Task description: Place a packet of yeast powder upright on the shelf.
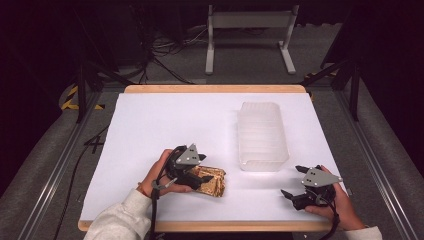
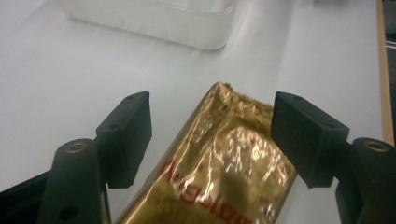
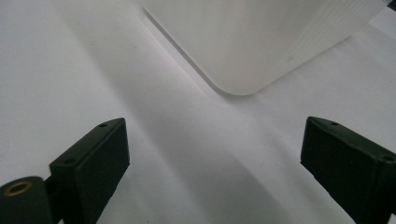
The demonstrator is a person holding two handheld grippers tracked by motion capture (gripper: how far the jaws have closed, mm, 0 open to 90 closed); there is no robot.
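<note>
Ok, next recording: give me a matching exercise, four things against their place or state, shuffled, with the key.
Things:
1. gold packet
2. clear plastic tub
3. left hand-held gripper
4. right hand-held gripper

Place or state:
A. open over bare white table top, near the front right
B. stands empty, right of centre
C. jaws either side of the packet, left pad not touching
D. lies flat, front centre

Pairs: 1-D, 2-B, 3-C, 4-A

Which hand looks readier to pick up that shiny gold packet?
The left gripper: its jaws already straddle the gold packet, though not pressing it. The right gripper sits open over bare table, nearer the clear plastic container.
</note>
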